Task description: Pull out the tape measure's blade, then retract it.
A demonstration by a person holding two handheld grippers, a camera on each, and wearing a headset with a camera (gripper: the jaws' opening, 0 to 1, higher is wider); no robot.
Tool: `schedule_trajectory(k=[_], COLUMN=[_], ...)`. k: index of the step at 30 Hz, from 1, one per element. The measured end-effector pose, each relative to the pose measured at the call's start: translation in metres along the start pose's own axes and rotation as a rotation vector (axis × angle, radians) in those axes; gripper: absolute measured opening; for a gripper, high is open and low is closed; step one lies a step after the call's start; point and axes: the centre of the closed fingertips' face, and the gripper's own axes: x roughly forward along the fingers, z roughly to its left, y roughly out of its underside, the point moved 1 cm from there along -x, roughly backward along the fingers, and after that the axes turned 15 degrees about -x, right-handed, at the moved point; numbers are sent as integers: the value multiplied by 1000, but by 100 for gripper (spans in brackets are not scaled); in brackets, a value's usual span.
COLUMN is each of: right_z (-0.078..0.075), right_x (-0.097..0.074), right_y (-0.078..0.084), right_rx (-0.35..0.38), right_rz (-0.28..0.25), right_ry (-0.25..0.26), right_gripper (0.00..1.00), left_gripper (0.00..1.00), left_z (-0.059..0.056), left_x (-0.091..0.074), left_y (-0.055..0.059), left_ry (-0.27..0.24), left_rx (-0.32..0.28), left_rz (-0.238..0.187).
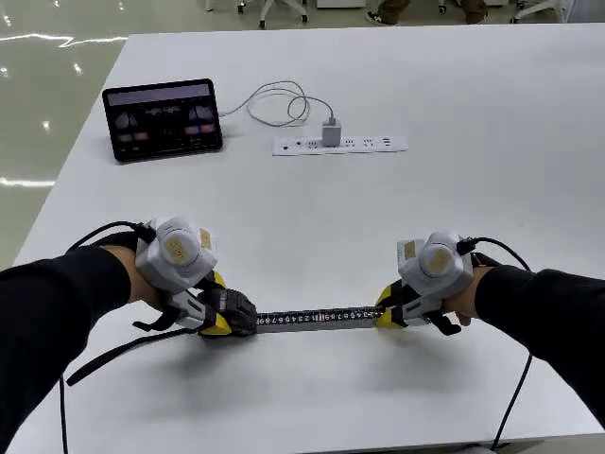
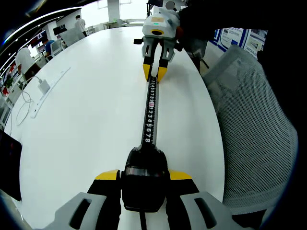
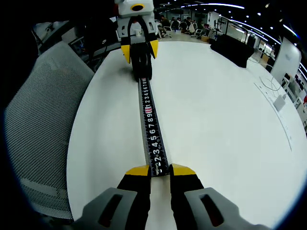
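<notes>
A black tape measure case (image 1: 233,312) lies on the white table near the front edge, and my left gripper (image 1: 216,318) is shut on it; its yellow-tipped jaws clamp the case (image 2: 144,176) from both sides. The blade (image 1: 317,318) runs flat along the table to the right, numbers up. My right gripper (image 1: 387,318) is shut on the blade's end (image 3: 157,168). In the left gripper view the blade (image 2: 150,111) stretches away to the right gripper (image 2: 155,72). The right gripper view has the left gripper (image 3: 139,51) with the case (image 3: 141,64) at the far end.
A tablet (image 1: 163,118) stands at the table's back left. A white power strip (image 1: 340,145) with a charger and looped cable lies behind the middle. A mesh chair back (image 2: 249,124) is close to the table's front edge.
</notes>
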Motion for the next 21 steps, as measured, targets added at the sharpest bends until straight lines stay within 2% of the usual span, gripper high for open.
schedule_trajectory(k=[21], right_z=[0], right_x=[-11], right_y=[16], right_rx=[12], right_rz=[19], right_ry=[4], right_gripper=[10], left_gripper=[32], left_z=[-1], left_x=[0], left_y=[0], left_ry=[-2], left_rx=[0], left_rz=[2])
